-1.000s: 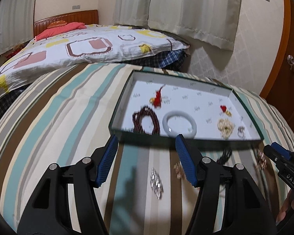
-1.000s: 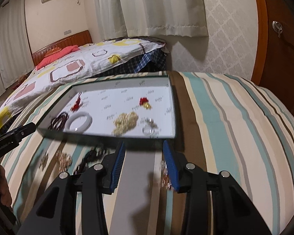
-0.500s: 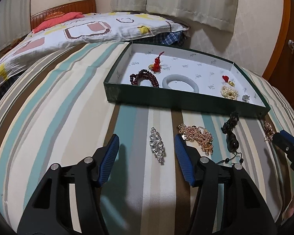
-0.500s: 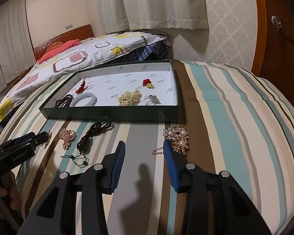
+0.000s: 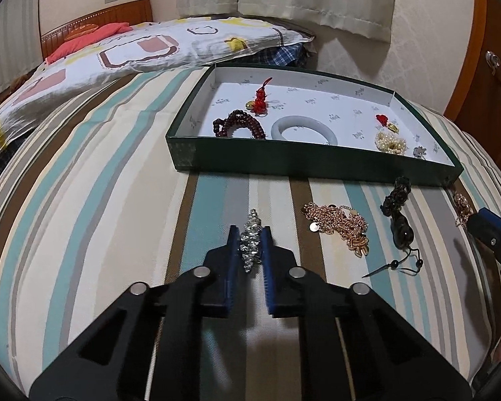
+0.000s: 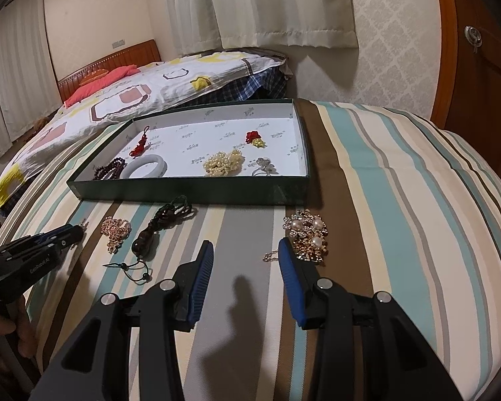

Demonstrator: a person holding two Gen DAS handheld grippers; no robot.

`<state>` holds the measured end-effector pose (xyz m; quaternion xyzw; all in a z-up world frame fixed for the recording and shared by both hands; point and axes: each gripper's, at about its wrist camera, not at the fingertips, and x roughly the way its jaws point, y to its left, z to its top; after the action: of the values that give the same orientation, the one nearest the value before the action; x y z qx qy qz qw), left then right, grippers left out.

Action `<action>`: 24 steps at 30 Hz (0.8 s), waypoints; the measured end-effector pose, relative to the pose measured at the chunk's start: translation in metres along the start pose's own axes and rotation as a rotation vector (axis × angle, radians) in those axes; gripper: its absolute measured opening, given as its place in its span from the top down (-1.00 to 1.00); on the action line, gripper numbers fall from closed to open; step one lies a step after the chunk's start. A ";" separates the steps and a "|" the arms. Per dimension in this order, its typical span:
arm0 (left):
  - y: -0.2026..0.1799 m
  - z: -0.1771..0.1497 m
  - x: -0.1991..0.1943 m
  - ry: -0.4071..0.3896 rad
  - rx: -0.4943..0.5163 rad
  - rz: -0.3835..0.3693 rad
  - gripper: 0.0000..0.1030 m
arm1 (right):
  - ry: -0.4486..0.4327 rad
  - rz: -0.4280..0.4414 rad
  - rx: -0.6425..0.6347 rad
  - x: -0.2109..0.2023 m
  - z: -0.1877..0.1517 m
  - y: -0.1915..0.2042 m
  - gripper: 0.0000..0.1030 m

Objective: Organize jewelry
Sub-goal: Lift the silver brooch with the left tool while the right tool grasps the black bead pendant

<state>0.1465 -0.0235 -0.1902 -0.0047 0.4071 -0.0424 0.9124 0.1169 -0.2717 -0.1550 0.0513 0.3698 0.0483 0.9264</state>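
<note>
The left gripper [image 5: 250, 238] is clenched on the silver brooch [image 5: 251, 244] lying on the striped cloth [image 5: 100, 200]. The right gripper [image 6: 245, 255] hangs released, its right finger just beside the pearl brooch [image 6: 305, 234]. The green tray [image 5: 310, 162] lies farther off.

Bracelets [image 5: 238, 124] in box [image 5: 317, 162]

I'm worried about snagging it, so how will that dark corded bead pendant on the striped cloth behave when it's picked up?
The dark bead pendant will probably go floppy: it is mostly thin cord with a knotted loop. Its big glossy bead may swing and slip between pads. The loose tassel ends could snag the gold chain lying close beside it.
</note>
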 end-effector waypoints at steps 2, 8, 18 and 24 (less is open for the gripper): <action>0.000 0.000 0.000 -0.001 0.003 -0.002 0.74 | 0.000 0.002 -0.003 0.000 0.000 0.001 0.21; 0.004 0.002 -0.003 -0.009 -0.010 0.003 0.75 | 0.002 0.014 -0.016 0.002 0.002 0.010 0.21; 0.031 0.008 -0.024 -0.055 -0.040 0.051 0.75 | 0.015 0.051 -0.057 0.011 0.007 0.036 0.21; 0.043 0.009 -0.025 -0.059 -0.051 0.074 0.75 | 0.037 0.080 -0.079 0.022 0.011 0.055 0.21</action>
<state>0.1394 0.0213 -0.1672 -0.0140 0.3810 0.0019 0.9245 0.1375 -0.2152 -0.1552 0.0284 0.3826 0.1010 0.9179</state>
